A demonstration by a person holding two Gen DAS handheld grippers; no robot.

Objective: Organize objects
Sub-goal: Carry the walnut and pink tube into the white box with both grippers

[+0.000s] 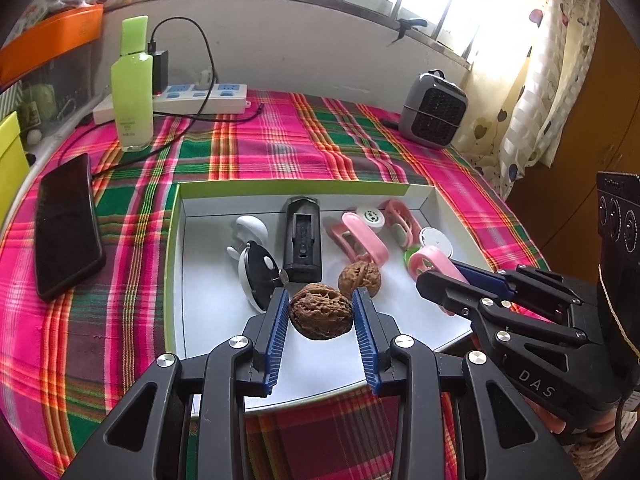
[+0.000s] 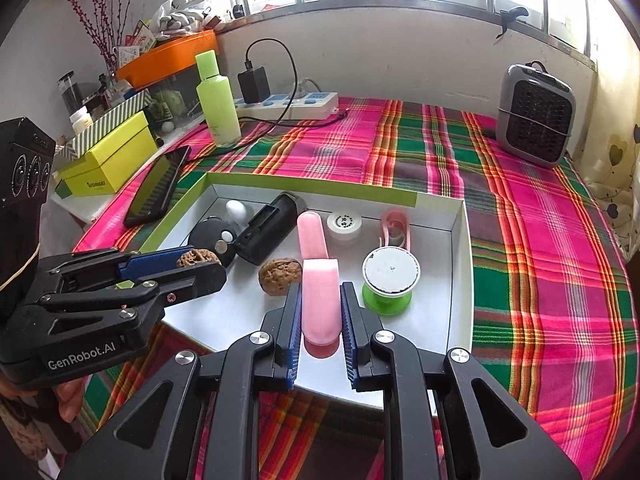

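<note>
My left gripper [image 1: 321, 294] is shut on a brown walnut [image 1: 320, 316], held just above the white box with the green rim [image 1: 280, 186]. A second walnut [image 1: 359, 279] lies on the box floor right behind it. My right gripper [image 2: 321, 286] is shut on a pink clip [image 2: 320, 300], over the front part of the same box [image 2: 320, 184]. In the right wrist view the left gripper [image 2: 200, 266] enters from the left with its walnut [image 2: 198, 258], and the loose walnut [image 2: 280, 276] lies between the two grippers. In the left wrist view the right gripper [image 1: 440, 274] comes in from the right.
The box also holds a black charger [image 1: 303, 240], more pink clips [image 1: 360, 236], a black-and-white gadget [image 1: 258, 272] and a green-and-white spool [image 2: 390, 280]. On the plaid cloth lie a phone [image 1: 66, 226], a green bottle [image 1: 132, 88], a power strip [image 1: 200, 96] and a small heater [image 1: 434, 110].
</note>
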